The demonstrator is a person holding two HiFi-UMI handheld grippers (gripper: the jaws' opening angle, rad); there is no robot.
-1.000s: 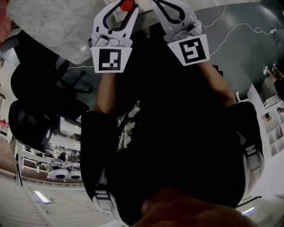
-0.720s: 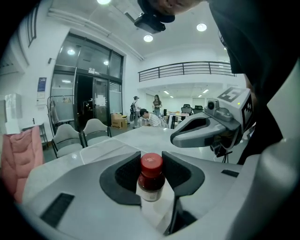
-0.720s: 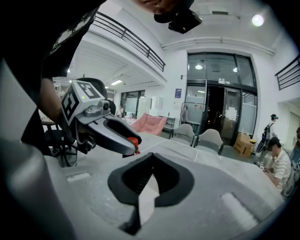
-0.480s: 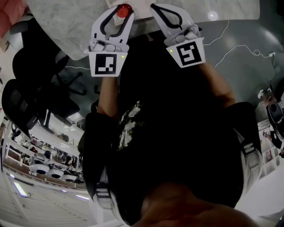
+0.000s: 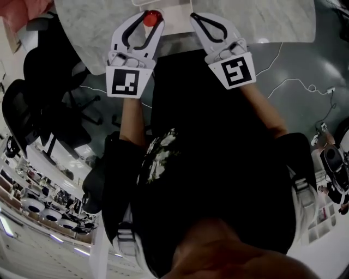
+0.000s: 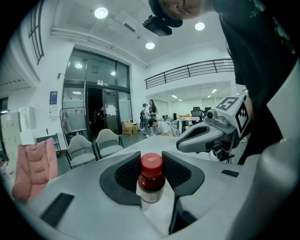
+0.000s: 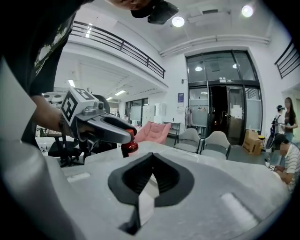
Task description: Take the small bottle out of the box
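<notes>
The small bottle (image 5: pixel 151 18), dark red with a red cap, stands upright between the pads of my left gripper (image 5: pixel 146 15), which is shut on it. The left gripper view shows the bottle (image 6: pixel 151 182) with its white label, pinched at both sides. My right gripper (image 5: pixel 196 17) is beside it to the right, jaws shut together. In the right gripper view a white strip (image 7: pixel 146 199) shows below the shut jaws of the right gripper (image 7: pixel 151 160); whether it is pinched I cannot tell. The white box (image 5: pixel 175 15) lies on the table between the two grippers.
The marble-patterned table (image 5: pixel 92 27) fills the top of the head view, its near edge just under the grippers. Black office chairs (image 5: pixel 38 109) stand on the left, and a white cable (image 5: pixel 289 82) runs over the grey floor on the right. Grey chairs (image 6: pixel 93 145) and people are far off.
Both grippers have risen together, and the bottle has stayed in the left jaws. More of the table top and the white box now show in the head view.
</notes>
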